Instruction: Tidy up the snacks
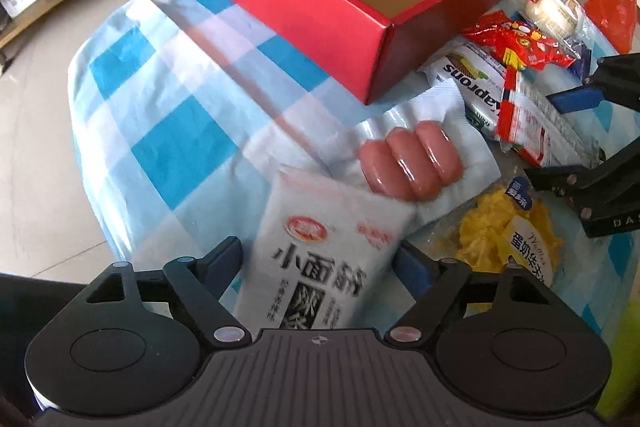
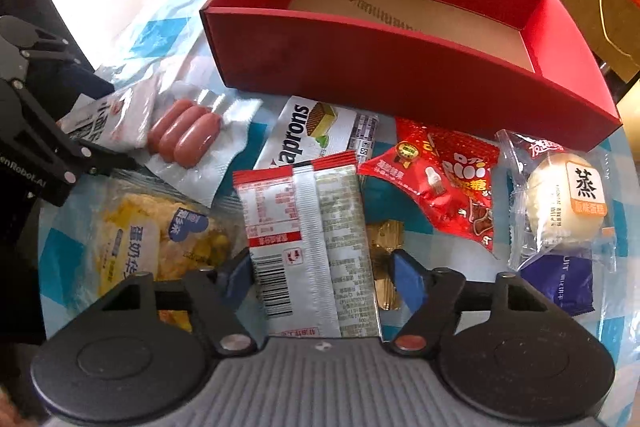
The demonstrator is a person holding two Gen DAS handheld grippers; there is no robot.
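Note:
A white packet with black characters (image 1: 328, 259) lies between the fingers of my left gripper (image 1: 318, 259). Its right pad touches the packet's edge and a thin gap shows at the left pad. The packet overlaps a clear sausage pack (image 1: 408, 163). My right gripper (image 2: 320, 267) straddles a red-and-silver packet (image 2: 304, 235) lying back side up. The left pad is at the packet's edge, while the right pad stands off it over a gold candy (image 2: 386, 247). The empty red box (image 2: 400, 67) sits just behind the snacks.
On the blue-checked cloth (image 1: 180, 107) lie a yellow waffle bag (image 2: 160, 239), a Kaprons wafer pack (image 2: 304, 131), a red candy bag (image 2: 452, 179), a wrapped steamed cake (image 2: 560, 203) and a dark blue packet (image 2: 560, 283). The table's rounded edge drops to the floor at left.

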